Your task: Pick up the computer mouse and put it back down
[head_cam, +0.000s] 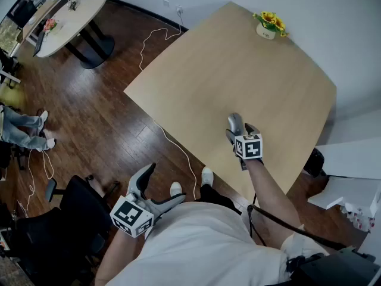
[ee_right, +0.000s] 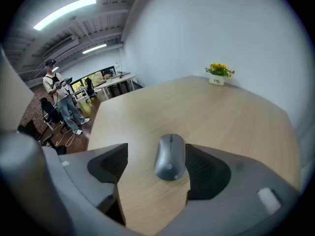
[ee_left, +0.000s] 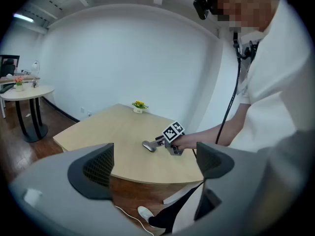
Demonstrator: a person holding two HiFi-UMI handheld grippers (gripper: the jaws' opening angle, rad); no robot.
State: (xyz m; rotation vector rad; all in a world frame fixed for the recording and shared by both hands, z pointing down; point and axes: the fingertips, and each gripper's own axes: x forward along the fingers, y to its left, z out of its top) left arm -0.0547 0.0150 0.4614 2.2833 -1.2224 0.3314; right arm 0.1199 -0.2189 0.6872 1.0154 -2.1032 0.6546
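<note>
Head view: from above the person's torso, facing steeply down on the bench (head_cam: 238,64) and the wooden floor (head_cam: 95,118); the left gripper (head_cam: 165,182) is near, at the bottom, and the right gripper (head_cam: 238,128) is at the bench's near edge.
Left gripper view: behind its own jaws, off the bench's side and well back, facing across it to the white wall (ee_left: 123,58).
Right gripper view: low and close over the bench, facing along its jaws toward the far corner.
Shared by all: bench top, flower pot (head_cam: 269,28), computer mouse (ee_right: 170,157).
Shared by head and left gripper views: right gripper, round table (head_cam: 71,16).
</note>
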